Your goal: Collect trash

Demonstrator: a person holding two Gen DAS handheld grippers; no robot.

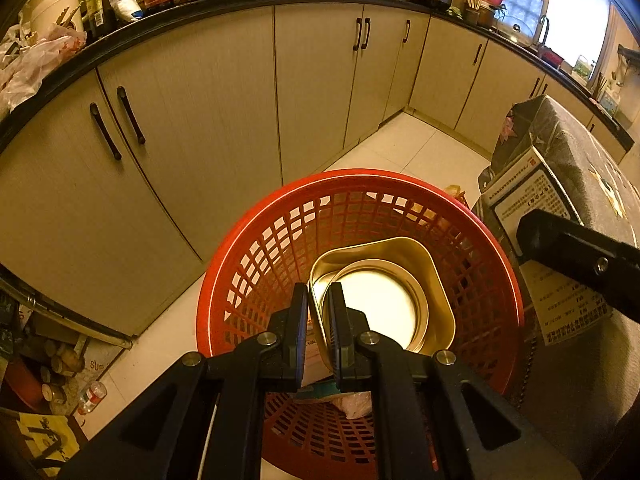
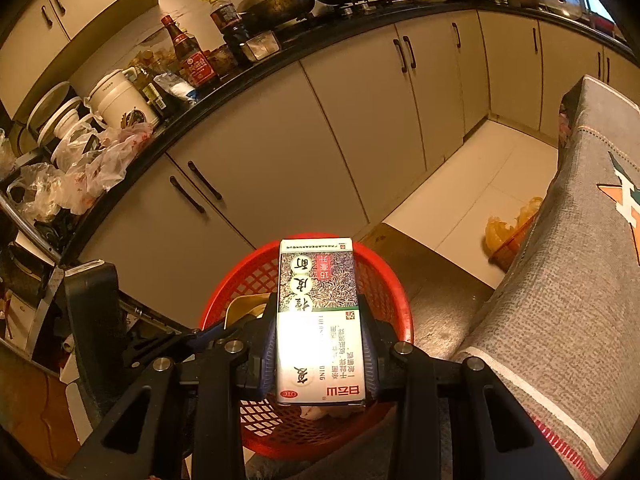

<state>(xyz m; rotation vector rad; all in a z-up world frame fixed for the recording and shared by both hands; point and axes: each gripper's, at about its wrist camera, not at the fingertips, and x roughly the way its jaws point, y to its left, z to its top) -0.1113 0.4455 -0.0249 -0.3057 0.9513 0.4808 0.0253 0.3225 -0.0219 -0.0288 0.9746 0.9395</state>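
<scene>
Over the red basket (image 2: 384, 280), right gripper (image 2: 320, 344) clamps box (image 2: 320, 312) lengthwise, pointing away.

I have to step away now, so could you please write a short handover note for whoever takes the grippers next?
Left gripper: shut on the wall of the gold tin, held over the red basket.
Right gripper: shut on the medicine box, also above the basket.
Done: both items picked up; some trash already lies in the basket.
Left: release the tin and the box into the basket.
</scene>
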